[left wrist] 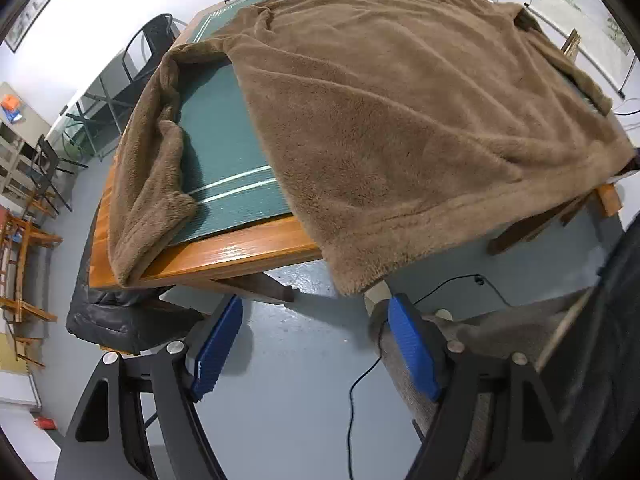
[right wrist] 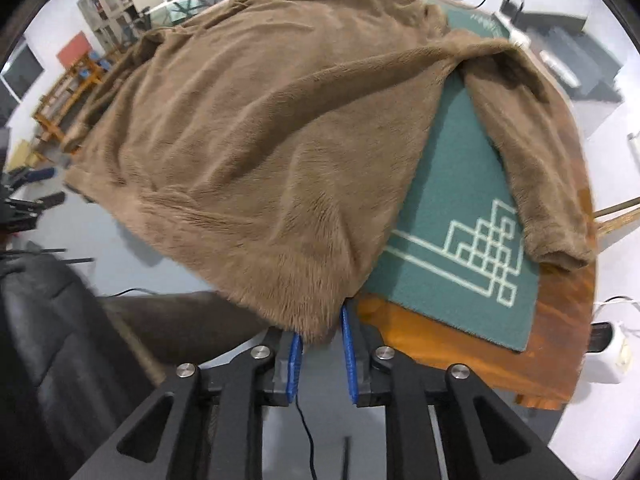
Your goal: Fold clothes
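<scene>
A brown fleece garment [left wrist: 400, 120] lies spread over a wooden table [left wrist: 240, 252] with a green mat [left wrist: 216, 128]. Its hem hangs over the near edge, and one sleeve [left wrist: 148, 184] trails down the table's left side. My left gripper [left wrist: 316, 344] is open just below that hem, with only grey floor between its blue pads [left wrist: 218, 344]. In the right wrist view the garment [right wrist: 240, 140] covers most of the mat [right wrist: 452, 184], with the other sleeve [right wrist: 540, 168] at the right. My right gripper [right wrist: 322, 360] has its jaws slightly apart, and the hem's corner [right wrist: 316, 320] hangs loosely between them.
A black leather seat [left wrist: 112, 316] stands at the table's left corner and shows again [right wrist: 52, 320] in the right wrist view. A black cable [left wrist: 352, 400] runs across the floor. Wooden chairs [left wrist: 20, 248] line the left wall. A white device [right wrist: 608, 356] sits beyond the table's right edge [right wrist: 440, 348].
</scene>
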